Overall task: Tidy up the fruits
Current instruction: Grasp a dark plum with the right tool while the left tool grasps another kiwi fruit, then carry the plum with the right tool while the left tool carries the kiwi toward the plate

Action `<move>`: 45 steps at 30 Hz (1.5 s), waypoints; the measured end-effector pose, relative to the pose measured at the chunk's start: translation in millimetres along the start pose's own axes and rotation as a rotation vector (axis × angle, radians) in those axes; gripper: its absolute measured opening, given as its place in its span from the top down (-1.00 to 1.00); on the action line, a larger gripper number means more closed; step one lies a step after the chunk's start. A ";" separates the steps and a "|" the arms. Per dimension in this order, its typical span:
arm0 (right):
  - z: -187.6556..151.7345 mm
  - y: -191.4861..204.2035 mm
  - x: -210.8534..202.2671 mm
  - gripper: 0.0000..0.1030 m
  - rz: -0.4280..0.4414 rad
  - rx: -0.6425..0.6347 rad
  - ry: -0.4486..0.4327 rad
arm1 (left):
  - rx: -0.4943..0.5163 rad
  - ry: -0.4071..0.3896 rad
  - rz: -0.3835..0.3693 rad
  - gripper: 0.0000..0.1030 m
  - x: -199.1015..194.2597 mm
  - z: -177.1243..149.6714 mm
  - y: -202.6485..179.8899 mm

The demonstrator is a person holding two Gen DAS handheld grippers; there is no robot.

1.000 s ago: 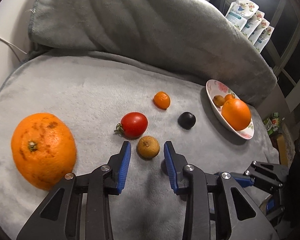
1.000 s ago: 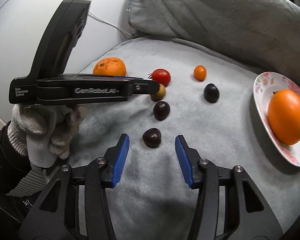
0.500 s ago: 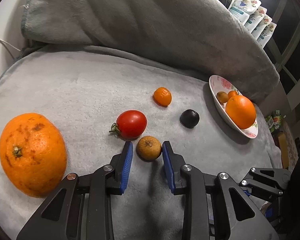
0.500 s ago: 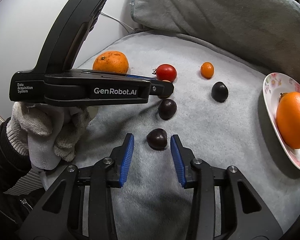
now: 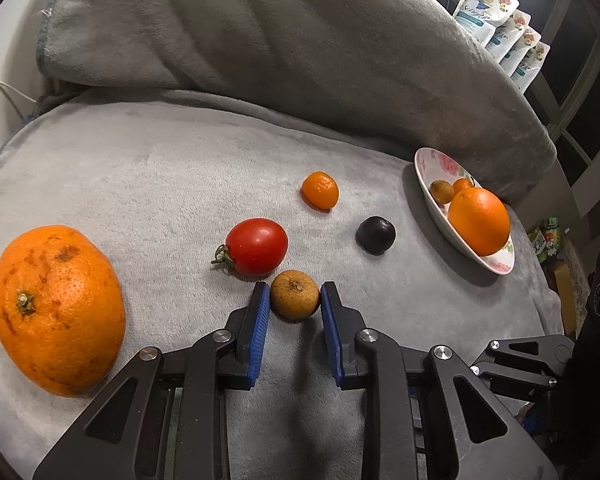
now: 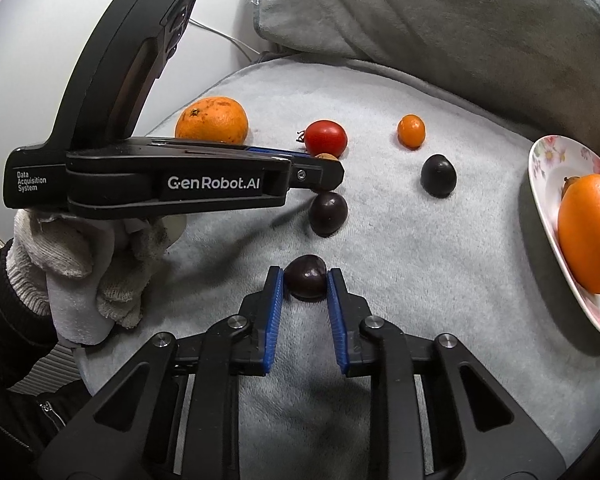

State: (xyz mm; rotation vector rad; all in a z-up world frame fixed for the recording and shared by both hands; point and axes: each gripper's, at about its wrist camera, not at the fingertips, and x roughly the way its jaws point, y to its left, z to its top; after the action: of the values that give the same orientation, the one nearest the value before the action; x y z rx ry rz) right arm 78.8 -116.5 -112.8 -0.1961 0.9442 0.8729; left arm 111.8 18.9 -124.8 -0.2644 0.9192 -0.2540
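I was at the grasp step on both sides. My left gripper (image 5: pixel 295 299) had just closed its blue pads onto the small brown fruit (image 5: pixel 295 294), which sat on the grey blanket (image 5: pixel 140 168) just in front of the cherry tomato (image 5: pixel 257 246). My right gripper (image 6: pixel 305 278) had likewise just closed, pinching the dark plum-like fruit (image 6: pixel 305 276) nearest me. Neither fruit looked lifted yet. Next, I judged, came a gentle raise and a carry toward the flowered plate (image 6: pixel 548 184), where an orange (image 6: pixel 590 232) already lay, leaving little room.
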 end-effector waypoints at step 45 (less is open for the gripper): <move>-39.8 -102.2 -144.6 0.55 -0.269 0.218 -0.245 | 0.087 -0.096 -0.108 0.53 -19.0 38.7 -62.8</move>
State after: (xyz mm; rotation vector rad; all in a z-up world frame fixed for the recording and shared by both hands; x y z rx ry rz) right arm 87.2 -285.1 -46.3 -0.0255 0.7557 0.5273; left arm 125.6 -29.3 -67.5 -0.2441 0.7979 -0.3765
